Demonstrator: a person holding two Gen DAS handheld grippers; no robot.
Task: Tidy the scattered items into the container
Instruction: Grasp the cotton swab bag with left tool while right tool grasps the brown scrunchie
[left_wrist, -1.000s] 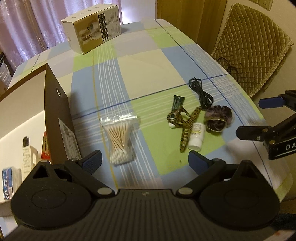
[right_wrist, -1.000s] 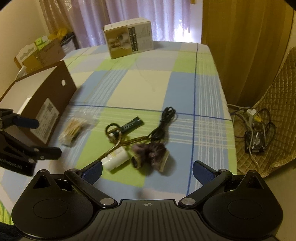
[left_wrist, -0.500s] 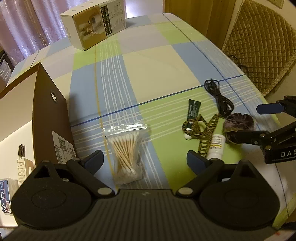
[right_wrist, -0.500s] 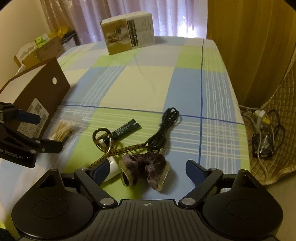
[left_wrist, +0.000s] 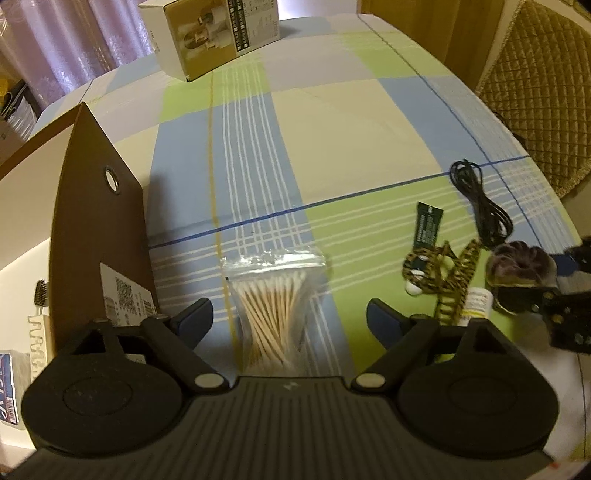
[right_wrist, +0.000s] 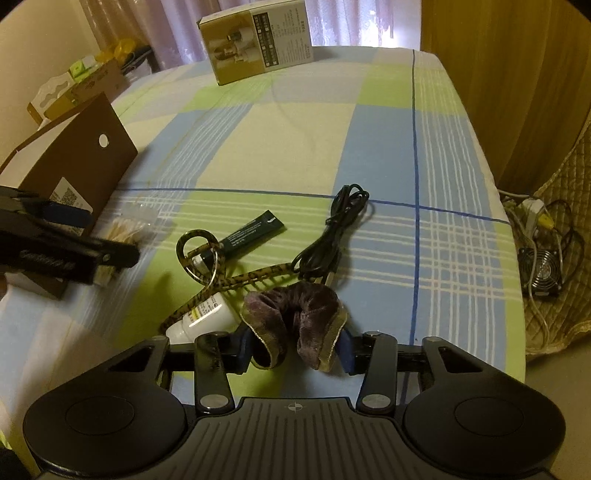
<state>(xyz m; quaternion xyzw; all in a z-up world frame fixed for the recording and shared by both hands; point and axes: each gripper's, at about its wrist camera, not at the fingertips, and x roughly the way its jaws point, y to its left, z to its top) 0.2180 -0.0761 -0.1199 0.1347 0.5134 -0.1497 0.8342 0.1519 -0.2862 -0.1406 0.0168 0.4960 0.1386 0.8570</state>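
Note:
My right gripper (right_wrist: 295, 352) is shut on the dark purple velvet scrunchie (right_wrist: 295, 317), one pad pressing each end, low over the checked tablecloth. My left gripper (left_wrist: 290, 321) hangs open directly over a clear bag of cotton swabs (left_wrist: 273, 314), its fingers on either side of the bag. The open brown box (left_wrist: 96, 229) stands just left of it and holds a toothbrush (left_wrist: 38, 302) and a blue packet (left_wrist: 7, 384). A white bottle (right_wrist: 203, 317), a leopard-print strap with a ring (right_wrist: 195, 251), a dark green sachet (right_wrist: 255, 232) and a coiled black cable (right_wrist: 332, 236) lie beside the scrunchie.
A printed product carton (right_wrist: 258, 40) stands at the table's far end. A quilted chair (left_wrist: 543, 92) is close to the right edge, with a small fan and wires (right_wrist: 543, 273) on the floor beside it. More boxes (right_wrist: 85, 81) sit beyond the table's left side.
My right gripper dropped forward onto the scrunchie and went from wide open to shut on it. My left gripper moved forward and down until the swab bag lay between its fingers.

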